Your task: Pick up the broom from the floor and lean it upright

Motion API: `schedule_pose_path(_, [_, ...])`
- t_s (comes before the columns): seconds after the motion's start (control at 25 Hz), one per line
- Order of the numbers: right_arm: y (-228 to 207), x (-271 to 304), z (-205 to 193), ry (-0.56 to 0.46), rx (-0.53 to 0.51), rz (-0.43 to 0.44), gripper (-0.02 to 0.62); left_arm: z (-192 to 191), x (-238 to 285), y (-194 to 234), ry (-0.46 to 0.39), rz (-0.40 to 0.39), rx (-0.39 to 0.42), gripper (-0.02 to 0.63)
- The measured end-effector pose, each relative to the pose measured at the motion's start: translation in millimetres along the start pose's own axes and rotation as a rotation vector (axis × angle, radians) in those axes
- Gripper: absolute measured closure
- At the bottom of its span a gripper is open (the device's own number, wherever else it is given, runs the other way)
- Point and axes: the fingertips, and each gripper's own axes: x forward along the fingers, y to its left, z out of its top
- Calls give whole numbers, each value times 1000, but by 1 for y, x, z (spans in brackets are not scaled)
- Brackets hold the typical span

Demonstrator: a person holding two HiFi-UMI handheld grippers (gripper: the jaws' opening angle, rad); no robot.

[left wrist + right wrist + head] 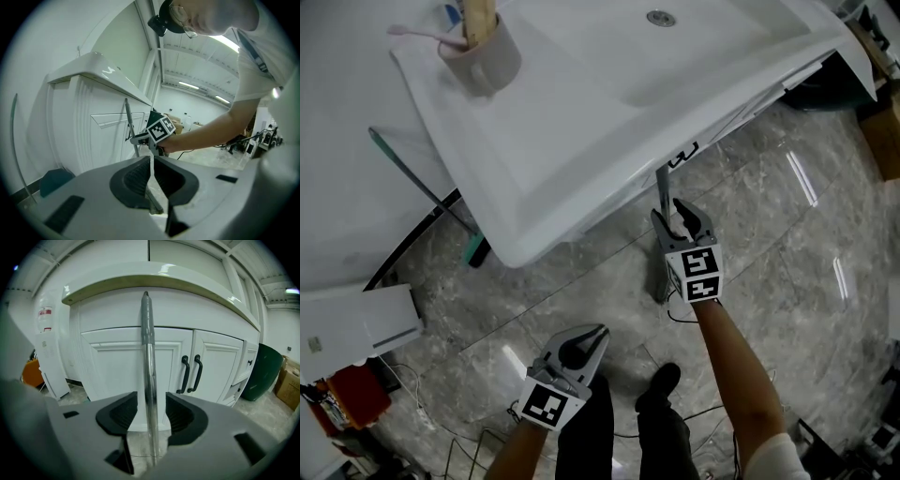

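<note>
The broom's metal handle stands upright, its top resting against the front edge of the white sink counter. My right gripper is open around the handle, which shows at the centre of the right gripper view with a gap to each pad. My left gripper hangs lower and nearer to me, shut with nothing in it. In the left gripper view its jaws meet in a thin slit, and beyond them are the right gripper's marker cube and the handle.
A cup with toothbrushes stands on the counter. White cabinet doors with black handles are behind the broom. A teal-headed tool leans at the counter's left. There is a dark green bin, boxes, a white unit and floor cables.
</note>
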Motion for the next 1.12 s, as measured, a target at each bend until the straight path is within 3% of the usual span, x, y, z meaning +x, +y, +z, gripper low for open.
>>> schedule_pose_path(0.08, [4,-4,2,14,-11,15,402,2,-1,0,9,10,-39,584])
schedule_pose_path(0.36, [15,-49,33,64,-41,61,387,46,-21,-7,24,17,-45,584])
schedule_pose_path(0.76, [20,-176,105,99,-38,113,453,121,-57,-47,18,4,11,584])
schedule_pose_path(0.92, [24,-235,146,72,-19,146,505,157,-71,-73,40,5,-21,584])
schedule_pose_path(1.12, [19,-333,185,64,82,151,571,195,-98,-116,103,99,-35,584])
